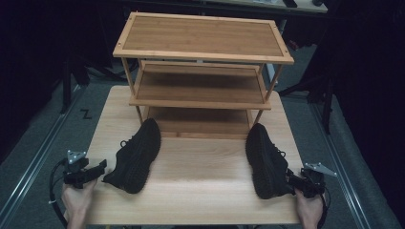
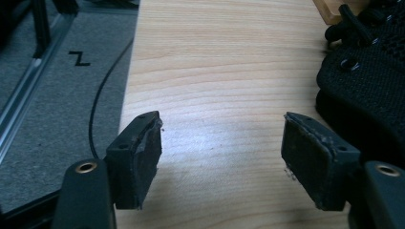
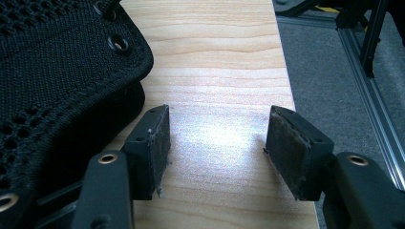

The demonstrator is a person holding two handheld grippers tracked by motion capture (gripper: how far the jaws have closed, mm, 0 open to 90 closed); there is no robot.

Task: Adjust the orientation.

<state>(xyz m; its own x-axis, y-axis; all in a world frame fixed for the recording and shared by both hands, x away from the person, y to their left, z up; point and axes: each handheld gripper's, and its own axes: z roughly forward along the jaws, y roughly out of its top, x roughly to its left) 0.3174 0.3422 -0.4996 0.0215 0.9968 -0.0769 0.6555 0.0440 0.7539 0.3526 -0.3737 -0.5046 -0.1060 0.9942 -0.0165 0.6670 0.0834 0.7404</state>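
Two black knit shoes lie on the wooden table in front of a bamboo shoe rack (image 1: 200,52). The left shoe (image 1: 135,155) points toward the rack, its heel near my left gripper (image 1: 98,168). That gripper (image 2: 220,160) is open over bare wood, with the shoe's side (image 2: 367,81) just beyond its right jaw. The right shoe (image 1: 265,160) lies near the table's right edge. My right gripper (image 1: 292,180) sits at its heel. It (image 3: 217,152) is open, with bare wood between the jaws, and the shoe's mesh (image 3: 57,81) lies against the outside of its left jaw.
The rack has three tiers and stands at the back of the table (image 1: 200,191). Grey carpet (image 1: 43,143) with metal rails lies on both sides. A thin black cable (image 2: 102,90) runs over the floor left of the table edge.
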